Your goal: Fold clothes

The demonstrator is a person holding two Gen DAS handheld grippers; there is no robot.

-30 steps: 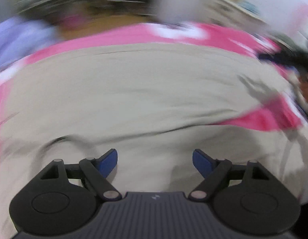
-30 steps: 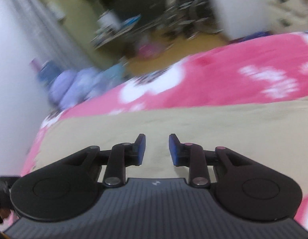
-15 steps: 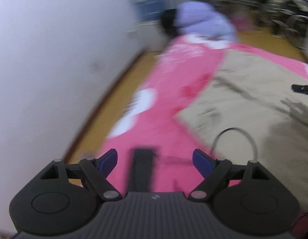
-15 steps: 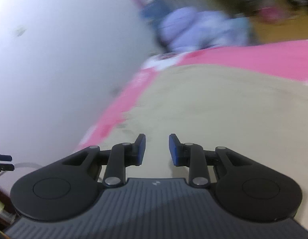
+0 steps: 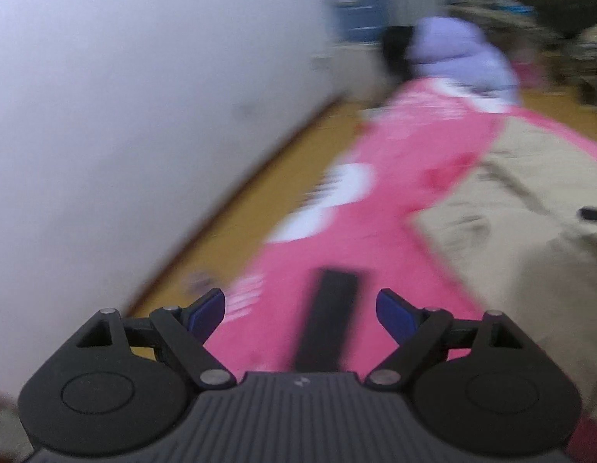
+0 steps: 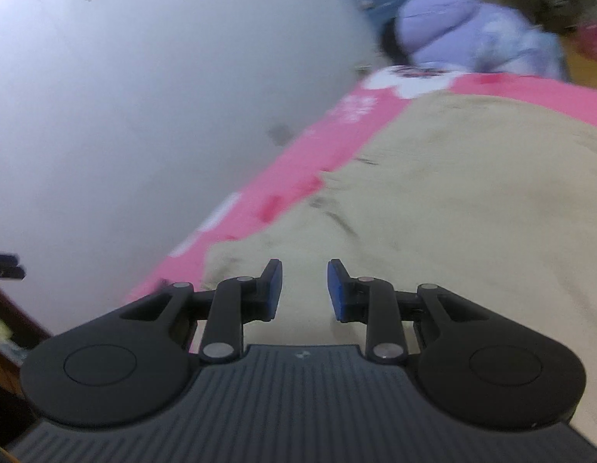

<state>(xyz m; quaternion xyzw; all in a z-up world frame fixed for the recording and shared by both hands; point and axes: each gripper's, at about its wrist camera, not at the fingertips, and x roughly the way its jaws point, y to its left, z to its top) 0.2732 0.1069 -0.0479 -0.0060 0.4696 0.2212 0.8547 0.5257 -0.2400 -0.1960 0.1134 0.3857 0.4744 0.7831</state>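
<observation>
A beige garment [image 6: 433,208] lies spread flat on a pink bedspread [image 6: 298,162]. In the left wrist view the garment [image 5: 530,212] is at the right, with its corner near the middle. My left gripper [image 5: 300,310] is wide open and empty above the pink bedspread [image 5: 375,200], left of the garment's edge. My right gripper [image 6: 304,289] is partly open and empty, just above the garment near its near-left corner.
A black flat object [image 5: 329,320] lies on the bedspread between my left fingers. A white wall [image 5: 124,115] runs along the left, with a strip of wooden floor [image 5: 240,208] beside the bed. A lilac jacket [image 6: 472,34] lies at the bed's far end.
Both grippers have swung left from the middle of the garment toward its left edge by the wall. The jaws have kept their openings.
</observation>
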